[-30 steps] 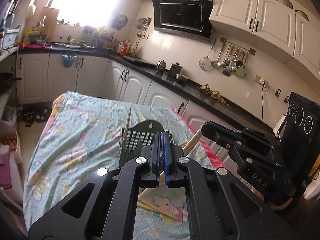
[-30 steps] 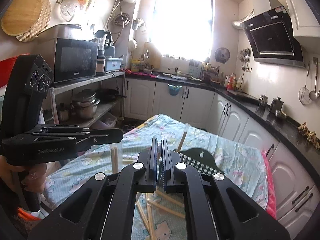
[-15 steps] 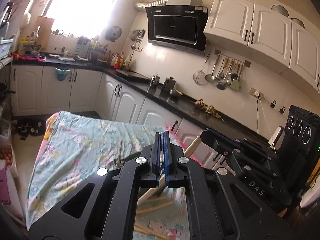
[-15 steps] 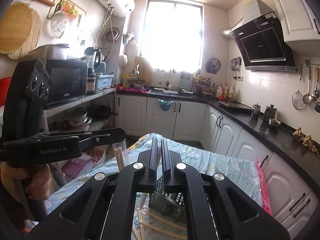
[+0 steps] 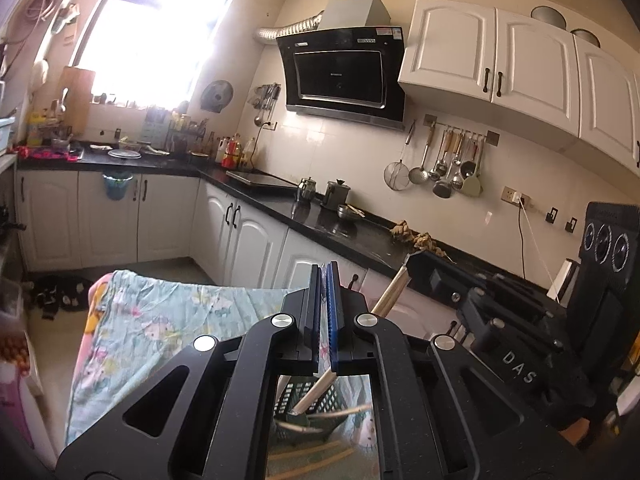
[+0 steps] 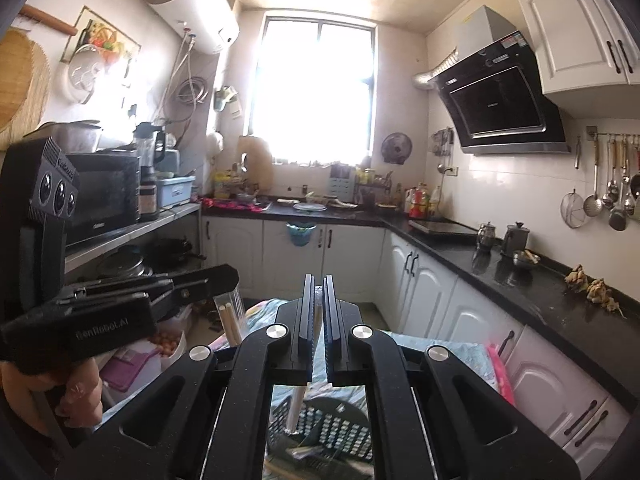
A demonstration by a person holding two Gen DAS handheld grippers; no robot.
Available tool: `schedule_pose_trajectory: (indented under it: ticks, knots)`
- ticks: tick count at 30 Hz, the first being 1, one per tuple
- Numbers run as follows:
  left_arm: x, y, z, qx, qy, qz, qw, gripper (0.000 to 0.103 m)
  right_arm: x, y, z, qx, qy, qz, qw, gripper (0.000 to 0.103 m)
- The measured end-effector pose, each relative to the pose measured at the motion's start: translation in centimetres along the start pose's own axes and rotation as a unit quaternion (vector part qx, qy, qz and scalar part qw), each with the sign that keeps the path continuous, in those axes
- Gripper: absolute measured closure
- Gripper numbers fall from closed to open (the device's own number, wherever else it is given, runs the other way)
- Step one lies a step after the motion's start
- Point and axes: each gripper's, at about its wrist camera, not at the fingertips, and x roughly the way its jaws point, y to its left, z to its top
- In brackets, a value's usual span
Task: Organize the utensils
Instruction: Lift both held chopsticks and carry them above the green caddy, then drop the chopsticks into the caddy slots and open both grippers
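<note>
Left wrist view showed the left gripper (image 5: pixel 325 312) with its jaws clenched on a transparent sleeve of wooden chopsticks (image 5: pixel 390 294), which slanted from below the jaws up to the right, where its far end met the tip of the right gripper (image 5: pixel 424 270). Under the jaws sat a dark green slotted basket (image 5: pixel 296 394) on a table under a floral cloth (image 5: pixel 160 320), with loose chopsticks (image 5: pixel 320 454) lying nearer on it. Right wrist view showed the right gripper (image 6: pixel 318 320) clenched on the same sleeve, a pale stick passing between its pads toward the basket (image 6: pixel 332 428); the left gripper (image 6: pixel 208 280) held the other end at left, above a hand (image 6: pixel 76 396).
</note>
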Motion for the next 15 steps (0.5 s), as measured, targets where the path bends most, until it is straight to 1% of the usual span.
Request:
schedule_pose_trajectory:
  ticks: [7,12,15]
  knots:
    - [2.4,0.7,0.5,-0.008,0.004,0.004,0.9999,0.102,0.7,-1.7,0.1,0.005,0.000,-0.021,1.000,0.099]
    - [3.6,1.0,0.2,-0.012,0.004,-0.002,0.9999,0.102,1.4,-2.7,-0.8,0.005,0.008,-0.036,0.999,0.099]
    - [4.2,1.1,-0.2,-0.011,0.005,0.003,0.9999,0.102,2.0,-3.4,-1.4,0.011,0.017,-0.042,0.999,0.099]
